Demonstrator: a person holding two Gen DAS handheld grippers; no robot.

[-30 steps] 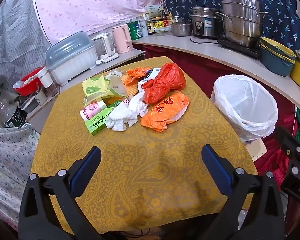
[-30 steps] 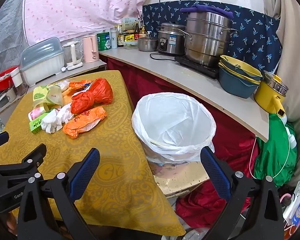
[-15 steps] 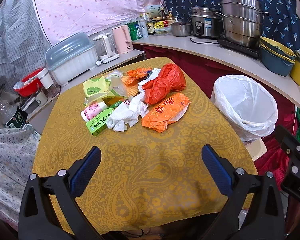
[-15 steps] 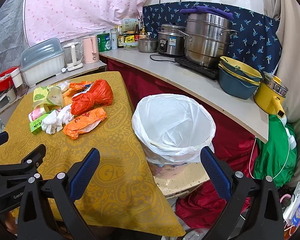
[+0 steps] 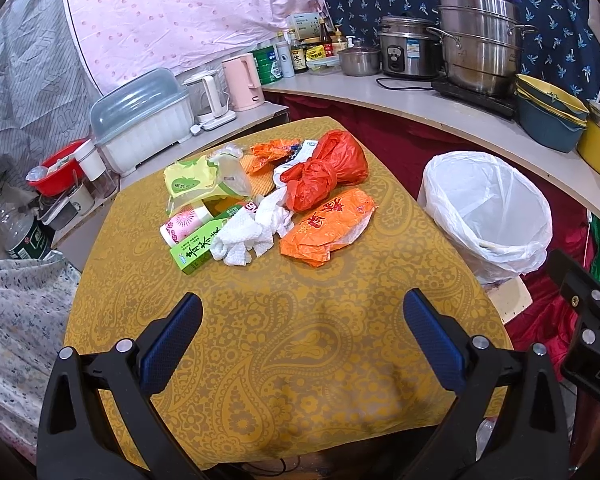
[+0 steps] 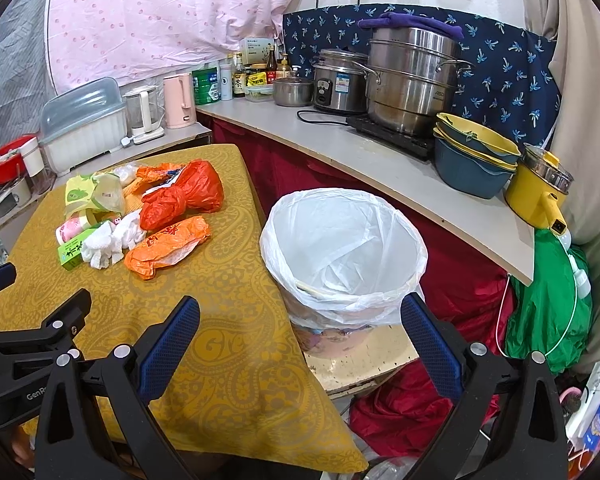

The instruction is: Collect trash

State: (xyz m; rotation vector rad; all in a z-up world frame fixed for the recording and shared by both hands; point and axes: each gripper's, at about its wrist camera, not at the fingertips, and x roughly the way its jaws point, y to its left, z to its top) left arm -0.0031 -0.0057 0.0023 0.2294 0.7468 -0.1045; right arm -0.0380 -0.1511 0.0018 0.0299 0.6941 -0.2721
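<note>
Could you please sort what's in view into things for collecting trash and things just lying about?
For the job: red bag, orange bag, tissues, green box, yellow packet, bin.

Lying about: kettle, steamer, bowls, dish box.

left gripper (image 5: 302,322) fingers apart, empty | trash pile (image 5: 272,204) mid-table | lined bin (image 5: 488,216) right

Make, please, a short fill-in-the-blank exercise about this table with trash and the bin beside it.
1. Both the left gripper and the right gripper are ____ and hold nothing.
2. The bin is lined with a ____ bag.
3. The green carton lies on the ____ tablecloth.
4. The crumpled tissue lies between the green carton and the ____ bag with red print.

Missing words: open; white; yellow; orange
</note>
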